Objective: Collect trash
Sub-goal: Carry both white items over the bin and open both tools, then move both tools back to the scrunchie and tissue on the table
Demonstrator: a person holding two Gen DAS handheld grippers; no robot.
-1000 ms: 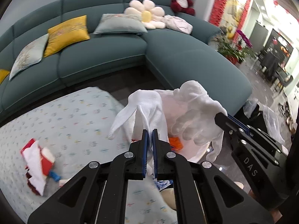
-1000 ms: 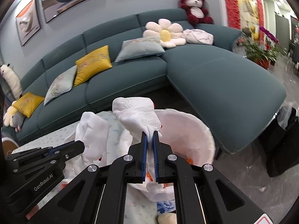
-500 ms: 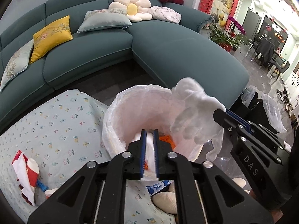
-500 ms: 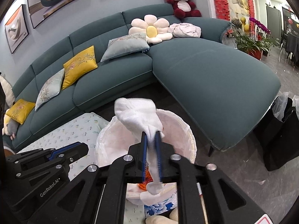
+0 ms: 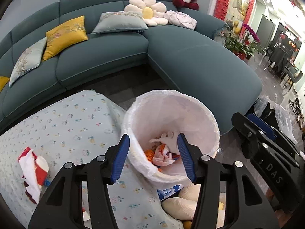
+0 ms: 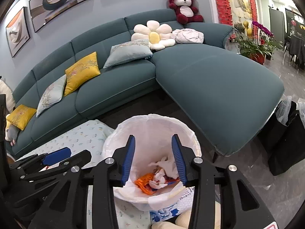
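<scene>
Both over the bin (image 5: 207,114) for the drop: left gripper (image 5: 153,156) & right gripper (image 6: 153,159) wide open, holding nothing. White rags (image 6: 167,165) lie inside bin; red-white wrapper (image 5: 33,168) left of bin, on tablecloth (image 5: 72,118).

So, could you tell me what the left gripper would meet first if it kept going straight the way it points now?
Probably the crumpled white trash in the lined bin; the open left gripper points into its mouth, though depth is unclear.
</scene>
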